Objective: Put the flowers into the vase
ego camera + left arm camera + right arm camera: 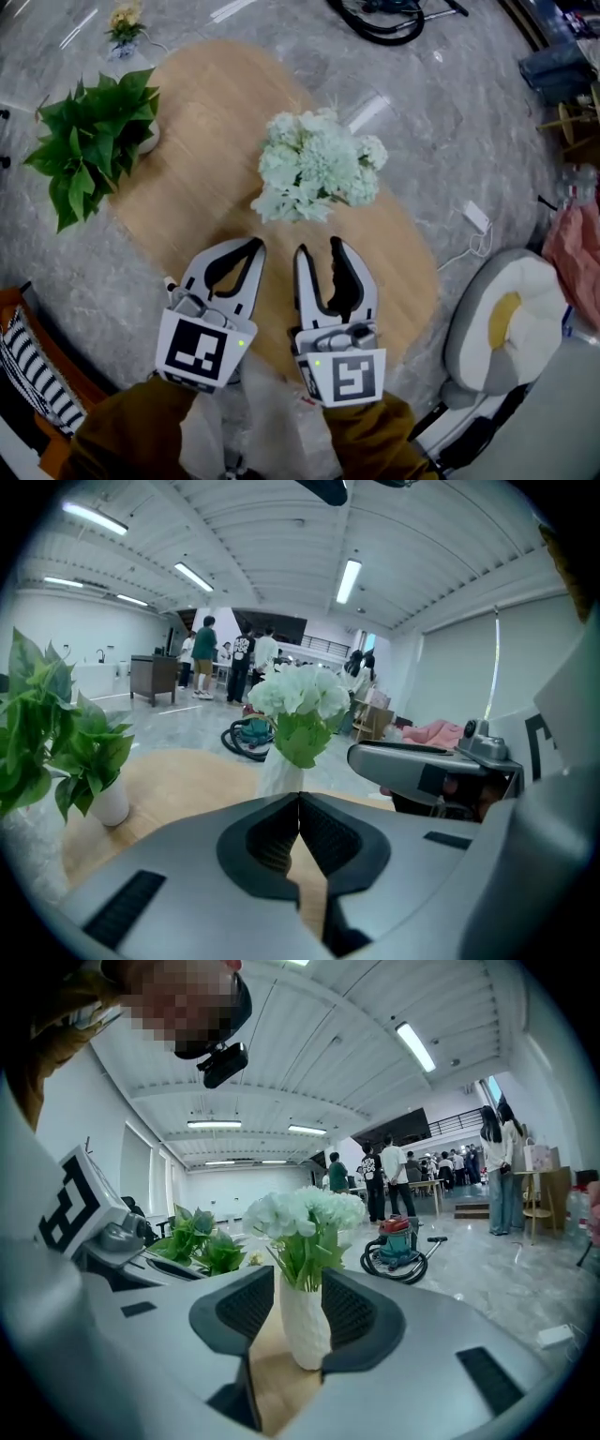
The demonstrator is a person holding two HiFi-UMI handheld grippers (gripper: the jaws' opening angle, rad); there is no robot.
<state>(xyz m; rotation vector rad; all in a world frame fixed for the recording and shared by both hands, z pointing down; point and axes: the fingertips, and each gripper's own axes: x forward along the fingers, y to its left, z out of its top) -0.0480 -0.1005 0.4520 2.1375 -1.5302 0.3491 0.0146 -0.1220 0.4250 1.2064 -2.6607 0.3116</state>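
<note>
Now on the table: the flowers (317,167), a white and pale green bunch, are seen standing upright in the vase (305,1321) near the middle of the oval wooden table (216,103).
Vase: a white, textured body is shown in both gripper views; in the head view it is hidden under the blooms.
Left gripper (253,246): its jaws are brought together at the tips and nothing is held between them; it is kept over the near part of the table, short of the bouquet.
Right gripper (320,247): its jaws are spread wide and nothing is gripped. The vase is framed in the gap in its own view, but the head view shows the tips short of the flowers, with bare wood between.
Grippers together: they are held side by side, close but apart, both pointed at the bouquet.
Potted plant (89,141): a leafy green plant in a white pot is set at the table's far left edge, well apart from the vase.
Small yellow plant (125,23): it is placed on the marble floor beyond the table.
Vacuum cleaner (398,1246): it is left on the floor behind the vase, hose coiled.
White adapter (475,217): it lies with its cable on the floor right of the table.
Grey and white seat (511,319): it is seen at the lower right.
People (389,1180): several are standing far back in the hall.
</note>
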